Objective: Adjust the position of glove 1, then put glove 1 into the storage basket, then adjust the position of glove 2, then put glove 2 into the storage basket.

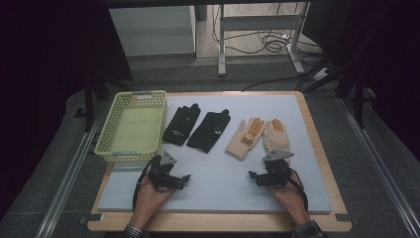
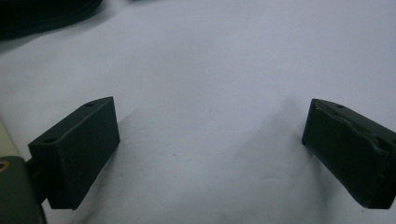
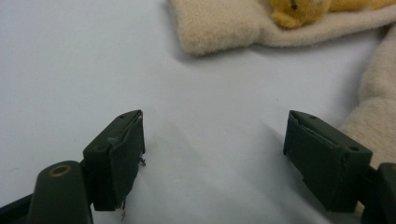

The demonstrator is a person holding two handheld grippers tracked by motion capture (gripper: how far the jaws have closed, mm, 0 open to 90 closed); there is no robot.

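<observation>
Dim room, grey-matted table (image 1: pixel 317 163): we see both claws, left claw (image 1: pixel 184 179) & right claw (image 1: pixel 252 175), wide, empty; cream gloves (image 3: pixel 219 23) cut off by frame edge.

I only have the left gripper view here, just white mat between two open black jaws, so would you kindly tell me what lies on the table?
Observer: In the high view, a pair of black gloves lies side by side in the middle of the white mat.
Operator: Thank you; is there anything else near them?
Observer: A cream pair of gloves with orange fingers lies to their right, just ahead of the right tongs.
Operator: And is there a container anywhere?
Observer: A pale yellow basket stands at the mat's left edge, with nothing in it, just ahead of the left tongs.
Operator: Are the right tongs holding anything?
Observer: No; the right gripper view shows them open over bare mat.
</observation>
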